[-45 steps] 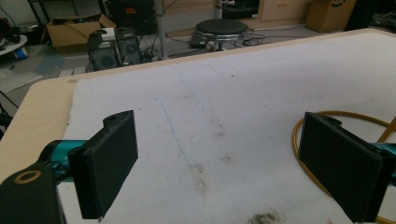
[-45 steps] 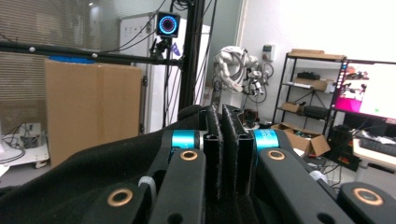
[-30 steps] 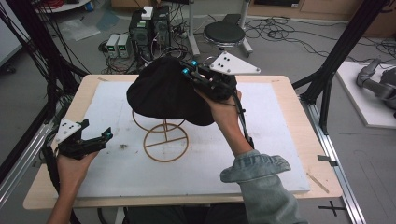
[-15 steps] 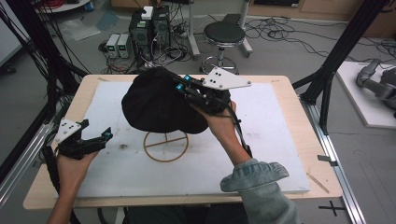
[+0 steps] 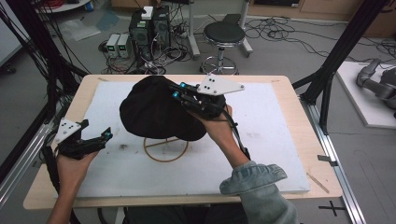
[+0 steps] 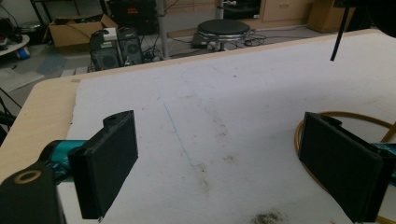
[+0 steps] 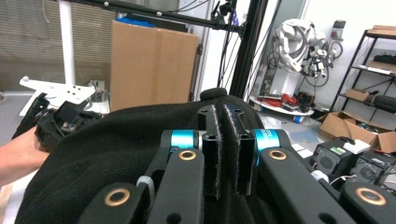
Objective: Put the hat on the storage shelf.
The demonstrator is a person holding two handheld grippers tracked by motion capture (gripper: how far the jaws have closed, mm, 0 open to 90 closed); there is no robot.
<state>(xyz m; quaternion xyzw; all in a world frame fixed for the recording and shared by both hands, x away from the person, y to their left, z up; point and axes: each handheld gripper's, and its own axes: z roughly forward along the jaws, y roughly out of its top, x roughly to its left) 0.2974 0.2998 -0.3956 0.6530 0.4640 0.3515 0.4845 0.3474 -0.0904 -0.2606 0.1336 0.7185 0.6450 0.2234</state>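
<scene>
The black hat [image 5: 156,109] hangs over the brass-coloured wire stand [image 5: 166,149], covering all of the stand but its round base ring with a crossbar, which lies on the white mat [image 5: 275,135] just below the hat's lower edge. The stand serves as the landmark here.

The right gripper [image 5: 181,93] is above the stand, at the hat's right upper side. In the right gripper view its two black jaws stand almost together, pads nearly meeting, with a fold of the hat's black fabric [image 7: 116,154] pinched in the narrow slit between them. The hat's cloth bulges around and in front of the jaws, and a small button-like knob at the hat's crown rises just behind them. The hand carrying this gripper comes up from the near edge of the bench [image 5: 299,100], right of the stand, its denim sleeve [image 5: 254,182] resting over the mat.

The left gripper [image 5: 95,137] sits well to the left of the stand, low over the mat, its tips pointing toward the stand. In the left gripper view its jaws stand wide apart with nothing but bare, smudged mat between them; the stand's ring [image 6: 327,140] curves behind the right-hand jaw, near it, though whether it touches cannot be told.
</scene>
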